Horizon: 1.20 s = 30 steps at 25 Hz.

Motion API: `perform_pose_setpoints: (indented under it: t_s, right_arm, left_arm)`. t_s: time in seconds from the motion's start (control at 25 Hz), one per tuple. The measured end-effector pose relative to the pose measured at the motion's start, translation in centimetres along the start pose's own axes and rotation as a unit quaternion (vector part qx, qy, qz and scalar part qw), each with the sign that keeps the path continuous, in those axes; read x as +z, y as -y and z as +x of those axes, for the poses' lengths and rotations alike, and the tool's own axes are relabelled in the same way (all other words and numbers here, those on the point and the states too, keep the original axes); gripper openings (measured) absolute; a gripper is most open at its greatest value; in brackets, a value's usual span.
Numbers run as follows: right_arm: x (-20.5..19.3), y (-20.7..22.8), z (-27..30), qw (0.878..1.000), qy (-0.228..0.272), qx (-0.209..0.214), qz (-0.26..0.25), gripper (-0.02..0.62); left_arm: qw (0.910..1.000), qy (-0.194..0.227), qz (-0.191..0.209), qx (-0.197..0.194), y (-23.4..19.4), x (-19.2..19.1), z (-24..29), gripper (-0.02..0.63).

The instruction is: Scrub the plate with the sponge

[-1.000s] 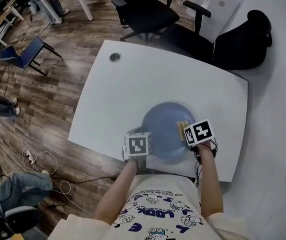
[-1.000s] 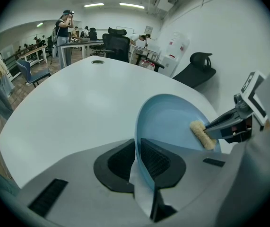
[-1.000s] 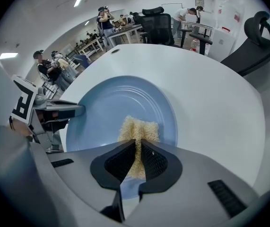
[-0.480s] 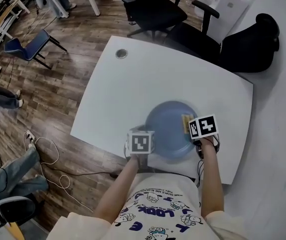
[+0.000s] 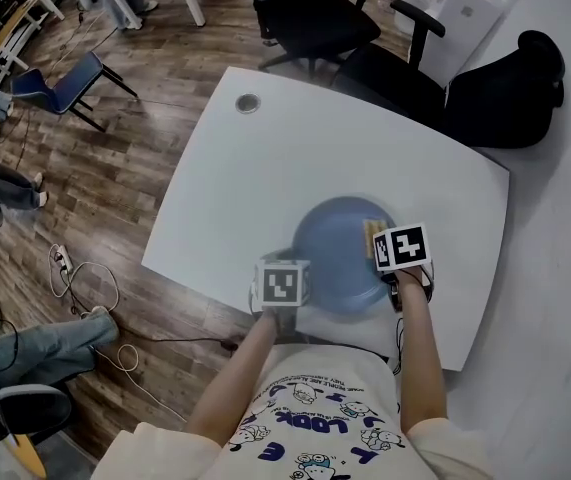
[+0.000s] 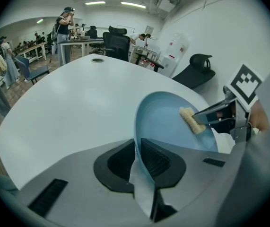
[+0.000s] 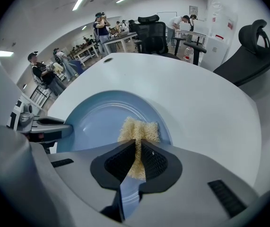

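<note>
**Desk:** Starting at the left, what does the left gripper (image 6: pixel 138 149) have?

**Photographer:** Its fingers (image 6: pixel 156 161) pinch the near rim of the round pale-blue plate (image 5: pixel 337 253). The plate sits on the white bench (image 5: pixel 255 158), close to the edge nearest the person.

**Desk:** And to the right of that?

**Photographer:** A coarse, straw-yellow sponge (image 7: pixel 139 128) rests on the right-hand part of the plate. It is nipped between the fingers (image 7: pixel 154 161) of the right gripper (image 7: pixel 137 150), which points steeply down at it.

**Desk:** How should the scrubbing be done well from here?

**Photographer:** In my judgement, the left grip ought to be firm on the rim so the plate cannot slide or spin. The right should press the sponge flat and work in overlapping strokes, from that right side across the centre to the opposite rim. With too light a nip the sponge could slip out. Too hard a push near the rim might tip the plate.

**Desk:** And the count?

**Photographer:** Two grippers, one plate, one sponge, and one bench carrying them.
</note>
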State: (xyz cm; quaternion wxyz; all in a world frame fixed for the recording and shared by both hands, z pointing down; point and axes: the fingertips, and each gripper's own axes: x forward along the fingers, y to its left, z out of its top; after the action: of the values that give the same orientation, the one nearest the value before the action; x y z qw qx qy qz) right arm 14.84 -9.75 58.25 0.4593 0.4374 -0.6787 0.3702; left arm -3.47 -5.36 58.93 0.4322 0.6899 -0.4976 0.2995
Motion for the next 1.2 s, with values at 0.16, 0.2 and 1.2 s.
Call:
perform_pose_setpoints:
  t_s: [0.16, 0.2, 1.2]
  right_arm:
    - [0.6, -0.2, 0.3, 1.000, 0.006, -0.009, -0.005, 0.046]
    - [0.7, -0.2, 0.4, 1.000, 0.007, -0.010, -0.005, 0.046]
    - [4.1, -4.1, 1.8, 0.998, 0.033, 0.006, -0.046, 0.046]
  left_arm:
    - [1.0000, 0.002, 0.000, 0.004, -0.2, 0.0, 0.0, 0.044]
    - [1.0000, 0.002, -0.001, 0.004, -0.3, 0.0, 0.0, 0.044]
    - [1.0000, -0.005, -0.006, 0.003, -0.4, 0.0, 0.0, 0.044]
